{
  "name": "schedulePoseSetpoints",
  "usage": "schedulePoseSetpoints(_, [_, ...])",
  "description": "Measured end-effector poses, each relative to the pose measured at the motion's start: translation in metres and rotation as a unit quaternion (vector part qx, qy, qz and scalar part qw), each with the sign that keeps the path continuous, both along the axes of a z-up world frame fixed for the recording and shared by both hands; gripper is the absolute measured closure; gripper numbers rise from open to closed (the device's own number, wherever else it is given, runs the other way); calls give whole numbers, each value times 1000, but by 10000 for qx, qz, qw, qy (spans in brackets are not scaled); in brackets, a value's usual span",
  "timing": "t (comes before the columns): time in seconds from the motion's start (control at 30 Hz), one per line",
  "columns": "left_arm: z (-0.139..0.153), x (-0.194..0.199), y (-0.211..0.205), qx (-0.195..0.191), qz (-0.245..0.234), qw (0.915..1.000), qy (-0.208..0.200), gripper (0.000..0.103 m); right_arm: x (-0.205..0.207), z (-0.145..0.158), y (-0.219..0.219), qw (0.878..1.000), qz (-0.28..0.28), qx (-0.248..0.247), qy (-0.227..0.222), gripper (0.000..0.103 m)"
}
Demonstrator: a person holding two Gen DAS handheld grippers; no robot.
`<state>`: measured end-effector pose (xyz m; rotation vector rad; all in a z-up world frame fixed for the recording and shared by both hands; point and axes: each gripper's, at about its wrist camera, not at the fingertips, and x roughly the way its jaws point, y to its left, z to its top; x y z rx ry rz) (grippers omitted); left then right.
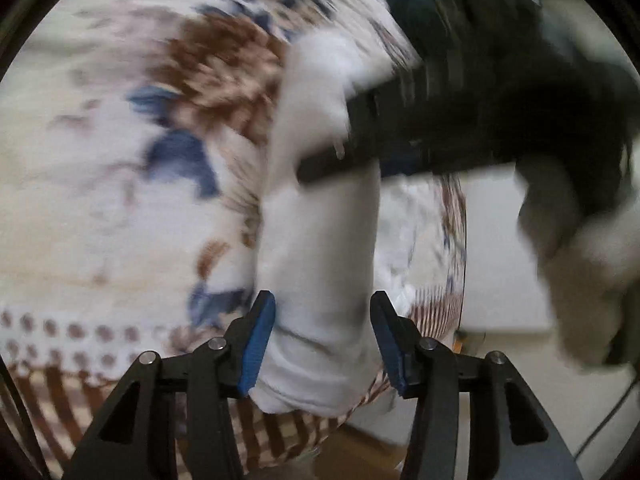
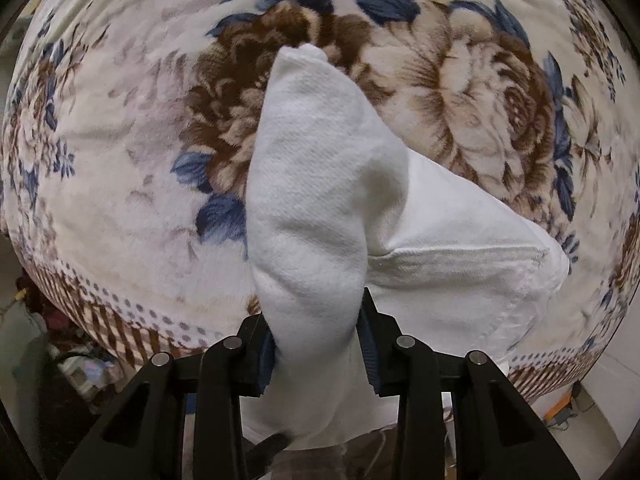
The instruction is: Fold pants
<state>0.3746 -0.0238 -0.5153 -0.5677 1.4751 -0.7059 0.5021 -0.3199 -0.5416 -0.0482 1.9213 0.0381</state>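
The white pants (image 2: 320, 216) hang bunched above the floral blanket (image 2: 120, 128) on the bed, one end pinched in the left claw (image 1: 322, 344), another fold pinched in the right claw (image 2: 316, 344), with more cloth trailing onto the blanket.

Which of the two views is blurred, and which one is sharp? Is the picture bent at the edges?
Left wrist view: motion blur smears the floral blanket, the white pants and the dark right gripper. Right wrist view: sharp, weave of the pants visible. Both views: fisheye bending, dark round rim.
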Motion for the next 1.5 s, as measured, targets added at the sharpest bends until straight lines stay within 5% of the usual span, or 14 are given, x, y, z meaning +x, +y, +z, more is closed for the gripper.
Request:
schedulePoseSetpoints(0.17, [-2, -29, -5, -56, -66, 9999, 66, 59, 14, 9, -42, 9977, -568, 229, 277, 66])
schedulePoseSetpoints(0.5, [0, -53, 25, 105, 200, 9979, 603, 59, 20, 6, -44, 9985, -486, 197, 140, 67])
schedulePoseSetpoints(0.7, [35, -38, 61, 682, 980, 9927, -154, 49, 14, -6, -27, 9990, -387, 97, 187, 66])
schedulePoseSetpoints(0.83, [-15, -15, 28, 242, 294, 9978, 545, 47, 16, -14, -21, 9991, -326, 68, 263, 65])
schedulePoseSetpoints(0.93, [-31, -19, 19, 546, 50, 9971, 528, 47, 17, -22, -18, 9979, -288, 315, 478, 50])
schedulePoseSetpoints(1.03, [-34, -20, 34, 777, 170, 9941, 742, 32, 19, -7, -33, 9925, -448, 1110, 242, 27])
schedulePoseSetpoints(1.07, [-34, -21, 43, 876, 281, 9918, 888, 25, 18, 5, -45, 9893, -563, 1349, 19, 14])
schedulePoseSetpoints(1.17, [-24, -14, 72, 1113, 761, 9874, 830, 10, 8, 37, -82, 9800, -852, 1671, -662, 12])
schedulePoseSetpoints(1.3, [-13, 4, 80, 1184, 1115, 9860, 377, 4, -33, 65, -157, 9682, -1573, 1305, -1443, 12])
schedulePoseSetpoints(1.4, [-26, 24, 59, 1124, 877, 9889, 425, 4, -86, 59, -216, 9411, -2670, 1318, -1600, 12])
schedulePoseSetpoints(1.5, [-46, 46, 31, 1134, 593, 9908, 446, 4, -156, 31, -255, 8910, -3980, 1518, -1571, 12])
